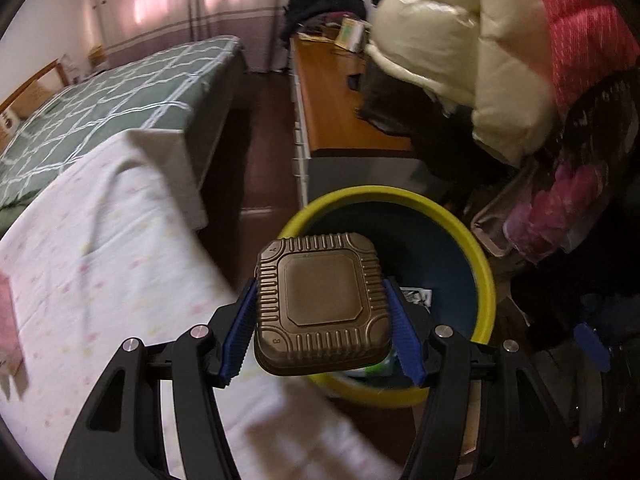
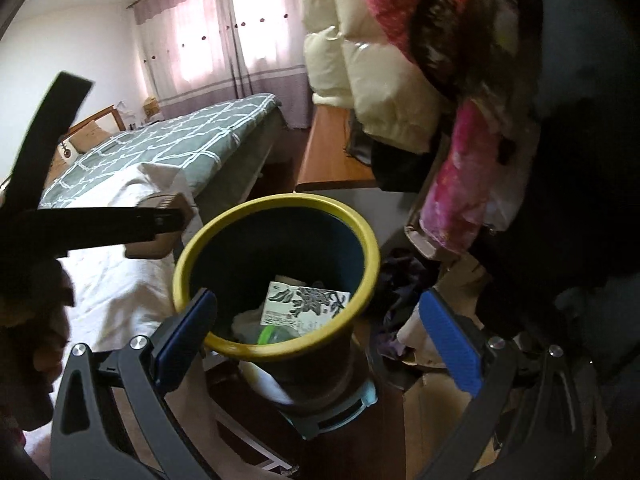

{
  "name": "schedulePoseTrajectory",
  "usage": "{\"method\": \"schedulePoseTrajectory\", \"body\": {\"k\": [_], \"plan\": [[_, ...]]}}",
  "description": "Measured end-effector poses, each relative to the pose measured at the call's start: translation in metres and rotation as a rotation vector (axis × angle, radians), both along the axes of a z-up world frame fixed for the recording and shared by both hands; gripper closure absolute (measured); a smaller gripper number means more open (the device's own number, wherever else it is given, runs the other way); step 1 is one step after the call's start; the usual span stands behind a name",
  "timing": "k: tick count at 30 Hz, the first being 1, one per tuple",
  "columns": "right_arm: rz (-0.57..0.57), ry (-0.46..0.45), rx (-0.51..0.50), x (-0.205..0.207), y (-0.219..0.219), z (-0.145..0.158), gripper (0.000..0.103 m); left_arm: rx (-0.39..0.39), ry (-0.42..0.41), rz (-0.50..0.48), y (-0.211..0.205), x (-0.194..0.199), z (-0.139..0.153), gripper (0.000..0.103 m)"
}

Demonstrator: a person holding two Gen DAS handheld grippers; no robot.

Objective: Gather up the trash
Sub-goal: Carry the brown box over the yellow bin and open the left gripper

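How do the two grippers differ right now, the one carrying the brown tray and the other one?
The left gripper is shut on a ribbed brown tray; the right gripper is open and holds nothing. The left gripper's tray hangs over the bin's yellow rim; the right gripper's pads stand on either side of the bin without touching it. Both have blue pads and black frames.

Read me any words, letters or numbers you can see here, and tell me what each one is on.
"A": embossed at one corner of the brown tray held in the left tongs.
"B": embossed at the tray's near corner, seen sideways.
Printed box inside the bin: small print along its lower edge, too small to read.
Packet on the desk: print too blurred to read.
Nothing else is readable.
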State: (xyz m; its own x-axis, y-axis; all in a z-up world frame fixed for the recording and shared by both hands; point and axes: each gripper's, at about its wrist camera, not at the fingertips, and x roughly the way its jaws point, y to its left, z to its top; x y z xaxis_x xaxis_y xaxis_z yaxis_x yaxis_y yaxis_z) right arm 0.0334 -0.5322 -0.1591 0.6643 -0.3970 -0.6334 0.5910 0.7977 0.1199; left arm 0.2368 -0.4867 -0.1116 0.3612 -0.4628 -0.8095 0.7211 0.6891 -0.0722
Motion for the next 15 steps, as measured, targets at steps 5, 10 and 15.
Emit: {"method": "schedulePoseTrajectory", "body": {"k": [5, 10, 15], "plan": [[-0.016, -0.005, 0.008, -0.004, -0.005, 0.0, 0.006, 0.03, 0.024, -0.015, -0.027, 0.001, -0.015, 0.022], [-0.011, 0.0, 0.016, -0.002, -0.006, -0.003, 0.006, -0.003, 0.019, 0.01, -0.005, 0.0, -0.009, 0.019], [0.011, 0.008, 0.019, 0.007, -0.001, -0.005, 0.006, -0.077, -0.009, 0.073, 0.067, -0.006, 0.014, 0.013]]}}
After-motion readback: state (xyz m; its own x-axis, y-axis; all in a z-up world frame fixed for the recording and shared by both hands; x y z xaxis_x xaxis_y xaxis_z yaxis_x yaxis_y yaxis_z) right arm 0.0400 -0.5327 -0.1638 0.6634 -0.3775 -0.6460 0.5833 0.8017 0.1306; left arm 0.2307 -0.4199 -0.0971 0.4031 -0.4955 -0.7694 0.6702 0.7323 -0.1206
